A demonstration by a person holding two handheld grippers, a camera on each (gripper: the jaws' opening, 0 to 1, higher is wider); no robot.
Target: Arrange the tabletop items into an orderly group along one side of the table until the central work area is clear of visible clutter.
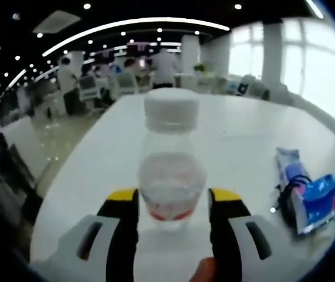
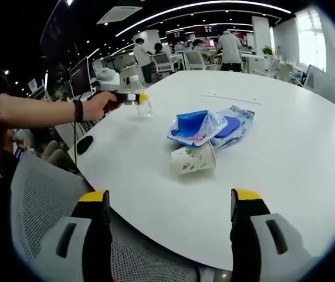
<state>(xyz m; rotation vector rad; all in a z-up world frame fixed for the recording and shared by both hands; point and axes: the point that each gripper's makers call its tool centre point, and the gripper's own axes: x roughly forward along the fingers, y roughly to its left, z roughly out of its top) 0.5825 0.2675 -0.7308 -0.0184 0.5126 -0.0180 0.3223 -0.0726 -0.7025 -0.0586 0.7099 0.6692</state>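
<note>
**Bottle held at the table's edge; remaining clutter near the centre**

Left gripper [image 1: 173, 202] closed on a small clear bottle [image 1: 171, 161] with a white cap, jaws pressed to either side of its lower body, bottle upright. Seen from the right gripper view at the far edge of the white table [image 2: 284, 135], the same left gripper [image 2: 133, 98] and bottle [image 2: 144, 106] poised close to the rim: judged a placement along one side, as the task asks. Right gripper [image 2: 170, 220] spread wide and holding nothing, poised off the near edge above a mesh chair [image 2: 44, 194], probably ready to fetch the next item. Still in the central area: a paper cup [image 2: 193, 158] lying on its side, touching the blue plastic packets [image 2: 211, 126] heaped just behind it. Blue packets [image 1: 311, 197] also visible to the right of the bottle in the left gripper view, well apart from it.
</note>
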